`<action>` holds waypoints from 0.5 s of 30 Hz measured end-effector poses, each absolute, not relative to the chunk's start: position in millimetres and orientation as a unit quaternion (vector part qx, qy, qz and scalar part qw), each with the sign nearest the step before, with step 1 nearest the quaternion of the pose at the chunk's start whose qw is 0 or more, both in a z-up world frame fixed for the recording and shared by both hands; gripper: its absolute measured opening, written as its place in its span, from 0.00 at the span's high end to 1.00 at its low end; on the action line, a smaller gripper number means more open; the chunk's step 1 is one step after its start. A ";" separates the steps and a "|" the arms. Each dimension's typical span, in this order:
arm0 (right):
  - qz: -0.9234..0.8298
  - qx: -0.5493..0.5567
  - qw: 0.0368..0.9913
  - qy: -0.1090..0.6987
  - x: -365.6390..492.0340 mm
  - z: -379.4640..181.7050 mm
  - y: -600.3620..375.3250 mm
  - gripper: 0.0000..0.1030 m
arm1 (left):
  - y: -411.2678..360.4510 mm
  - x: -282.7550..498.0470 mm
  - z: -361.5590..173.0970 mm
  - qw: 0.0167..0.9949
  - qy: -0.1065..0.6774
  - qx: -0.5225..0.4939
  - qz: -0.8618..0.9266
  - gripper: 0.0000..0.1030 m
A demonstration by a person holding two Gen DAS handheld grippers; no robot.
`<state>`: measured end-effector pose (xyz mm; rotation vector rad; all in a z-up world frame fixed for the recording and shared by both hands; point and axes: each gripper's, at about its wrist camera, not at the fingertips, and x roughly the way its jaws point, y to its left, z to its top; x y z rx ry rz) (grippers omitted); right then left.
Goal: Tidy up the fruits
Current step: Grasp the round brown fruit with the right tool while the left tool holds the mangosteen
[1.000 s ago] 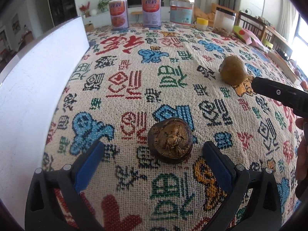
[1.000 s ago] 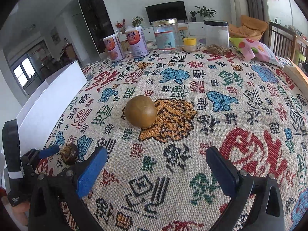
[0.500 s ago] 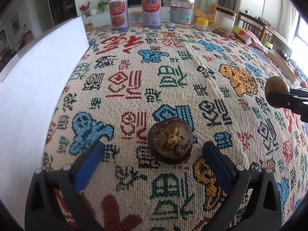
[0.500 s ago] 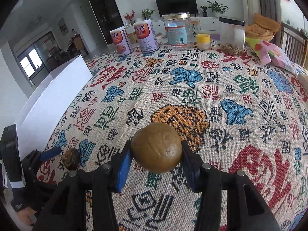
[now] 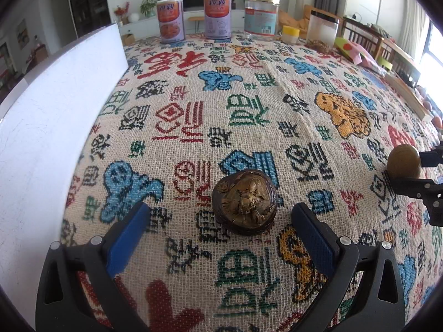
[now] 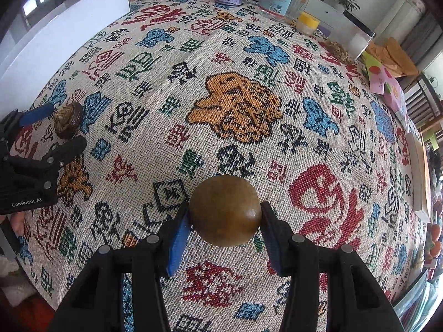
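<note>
A dark, wrinkled dried fruit (image 5: 245,202) rests on the patterned tablecloth (image 5: 249,116). My left gripper (image 5: 220,207) stands open around it, its blue pads clear of both sides. A smooth round olive-brown fruit (image 6: 224,210) is clamped between the pads of my right gripper (image 6: 224,207), which points steeply down and holds it just above the cloth. The left wrist view shows that round fruit (image 5: 403,160) at the far right, between the right gripper's black fingers (image 5: 409,185). The right wrist view shows the wrinkled fruit (image 6: 67,119) far left, inside the left gripper (image 6: 55,128).
A white board (image 5: 55,110) stands along the cloth's left side. At the far edge are two cans (image 5: 170,19), a glass jar (image 5: 260,15), a small yellow-lidded pot (image 5: 290,33), a clear container (image 5: 322,31) and a snack bag (image 5: 351,49). Open cloth lies in the middle.
My right gripper shut on the round fruit, picked it off the orange motif, brought it nearer and tipped downward. The left gripper and the wrinkled fruit have stayed put.
</note>
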<state>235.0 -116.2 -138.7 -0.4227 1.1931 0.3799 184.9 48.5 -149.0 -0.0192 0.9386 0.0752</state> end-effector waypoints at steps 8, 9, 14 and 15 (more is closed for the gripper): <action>0.156 -0.058 0.862 0.479 189.6 -132.8 -166.7 0.11 | 48.6 184.7 -148.7 0.891 0.452 -0.009 0.036 0.00; 0.150 -0.043 0.866 0.474 183.4 -138.4 -172.6 0.11 | 48.6 184.6 -148.7 0.891 0.452 -0.010 0.036 0.00; 0.125 0.001 0.890 0.439 159.9 -154.2 -190.7 0.11 | 50.2 181.1 -145.8 0.892 0.451 -0.020 -0.014 0.01; 0.115 0.007 0.891 0.440 160.4 -153.5 -194.3 0.08 | 49.7 178.1 -143.8 0.890 0.452 -0.021 -0.049 0.01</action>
